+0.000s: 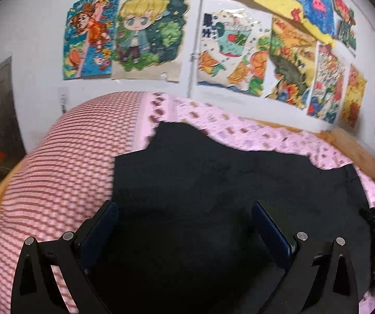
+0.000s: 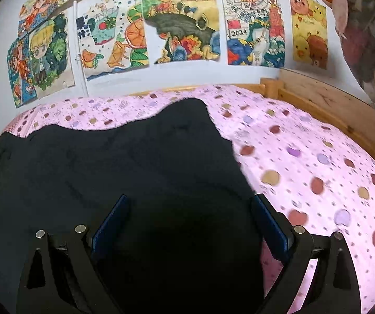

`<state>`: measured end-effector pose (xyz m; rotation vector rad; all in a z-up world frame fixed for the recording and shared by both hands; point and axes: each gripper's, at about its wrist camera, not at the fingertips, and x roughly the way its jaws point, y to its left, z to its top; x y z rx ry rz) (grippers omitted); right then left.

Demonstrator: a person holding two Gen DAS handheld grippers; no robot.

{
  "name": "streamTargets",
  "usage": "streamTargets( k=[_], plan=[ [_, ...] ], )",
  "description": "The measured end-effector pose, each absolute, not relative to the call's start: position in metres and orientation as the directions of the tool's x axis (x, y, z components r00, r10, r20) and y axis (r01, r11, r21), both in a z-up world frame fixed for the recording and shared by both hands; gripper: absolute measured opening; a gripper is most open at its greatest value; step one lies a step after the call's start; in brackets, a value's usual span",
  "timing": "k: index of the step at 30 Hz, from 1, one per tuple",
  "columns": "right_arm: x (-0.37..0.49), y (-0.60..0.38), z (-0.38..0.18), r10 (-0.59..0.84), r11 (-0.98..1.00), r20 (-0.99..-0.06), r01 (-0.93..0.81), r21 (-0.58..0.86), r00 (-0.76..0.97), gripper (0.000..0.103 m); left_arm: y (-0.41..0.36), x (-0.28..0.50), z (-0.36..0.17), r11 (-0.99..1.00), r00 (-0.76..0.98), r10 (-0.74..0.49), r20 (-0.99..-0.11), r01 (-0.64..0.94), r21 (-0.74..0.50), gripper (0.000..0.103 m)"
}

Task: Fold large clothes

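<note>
Both claws gape over matte black garment [image 2: 135, 162] on dotted sheet [image 2: 305, 157].

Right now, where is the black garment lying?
The black garment lies spread on the pink dotted sheet, beside the red checked pillow, under both open grippers.

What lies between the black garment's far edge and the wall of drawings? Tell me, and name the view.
Only the pink dotted bedsheet, then a strip of wooden bed frame, separate the black garment from the drawings; the right wrist view shows it best.
</note>
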<state>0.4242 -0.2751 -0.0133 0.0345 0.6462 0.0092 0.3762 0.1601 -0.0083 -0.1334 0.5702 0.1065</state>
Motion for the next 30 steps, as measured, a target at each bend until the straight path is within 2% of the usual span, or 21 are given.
streamTargets(
  k=[2, 5, 11, 14, 17, 22, 30],
  plan=[
    [0.419, -0.282, -0.017, 0.029, 0.999, -0.62, -0.005, 0.039, 0.784, 0.092, 0.171, 0.375, -0.013, 0.982, 0.815, 0.089, -0.572, -0.166, -0.085, 0.103],
    [0.414, -0.293, -0.024, 0.08, 0.996, -0.653, -0.034, 0.083, 0.754, 0.092, 0.188, 0.376, -0.025, 0.978, 0.775, 0.053, -0.629, -0.167, -0.122, 0.103],
    [0.422, -0.322, -0.047, 0.31, 0.941, -0.695, -0.106, 0.321, 0.649, 0.093, 0.214, 0.382, -0.051, 0.944, 0.711, -0.166, -0.683, -0.085, -0.318, 0.103],
    [0.429, -0.331, -0.058, 0.386, 0.907, -0.696, -0.112, 0.406, 0.606, 0.096, 0.219, 0.386, -0.065, 0.918, 0.675, -0.252, -0.693, -0.061, -0.392, 0.103],
    [0.433, -0.328, -0.068, 0.408, 0.897, -0.699, -0.116, 0.426, 0.587, 0.1, 0.218, 0.384, -0.071, 0.914, 0.68, -0.262, -0.684, -0.052, -0.402, 0.103],
    [0.436, -0.317, -0.072, 0.406, 0.904, -0.706, -0.143, 0.403, 0.58, 0.101, 0.213, 0.382, -0.076, 0.919, 0.681, -0.263, -0.684, -0.039, -0.392, 0.103],
    [0.463, -0.3, -0.063, 0.536, 0.844, -0.714, -0.287, 0.453, 0.45, 0.102, 0.218, 0.387, -0.084, 0.9, 0.664, -0.308, -0.682, -0.03, -0.435, 0.103]
  ],
)
